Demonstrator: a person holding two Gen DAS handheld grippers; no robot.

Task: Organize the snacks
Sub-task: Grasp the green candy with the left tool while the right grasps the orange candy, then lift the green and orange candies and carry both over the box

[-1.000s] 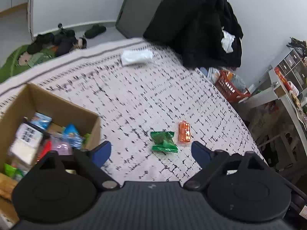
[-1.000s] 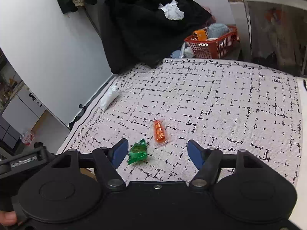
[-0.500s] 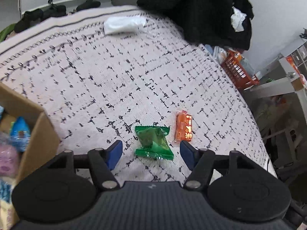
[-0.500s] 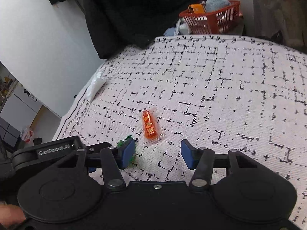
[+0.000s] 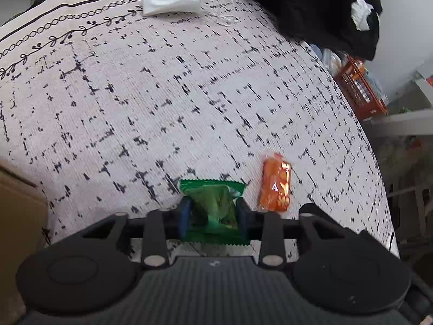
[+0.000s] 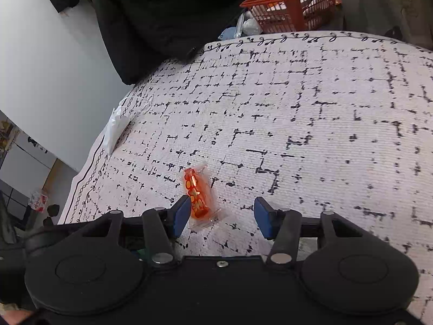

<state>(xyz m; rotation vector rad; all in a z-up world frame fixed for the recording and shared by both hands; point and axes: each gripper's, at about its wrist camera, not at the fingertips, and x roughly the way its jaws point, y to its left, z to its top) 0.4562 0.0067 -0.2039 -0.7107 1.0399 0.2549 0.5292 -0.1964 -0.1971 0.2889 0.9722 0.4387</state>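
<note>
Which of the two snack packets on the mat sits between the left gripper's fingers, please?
The green packet: the left gripper is closing on it, pads at both sides. The orange packet lies free to its right.

Counter cloth (image 6: 311, 124) open ahead; cardboard box (image 5: 16, 203) blocks left, black coat pile (image 6: 167, 13) blocks far edge, orange packet (image 5: 276, 187) just right of green packet (image 5: 213, 200).

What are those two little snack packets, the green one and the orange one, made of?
Green packet: seems to be thin glossy plastic film; it has zigzag-cut sealed ends and crumples where the left gripper is closing on it. Orange packet: looks like clear shiny plastic wrap around an orange printed inside; its transparent margins catch the light. Neither shows whether foil lines it.
</note>
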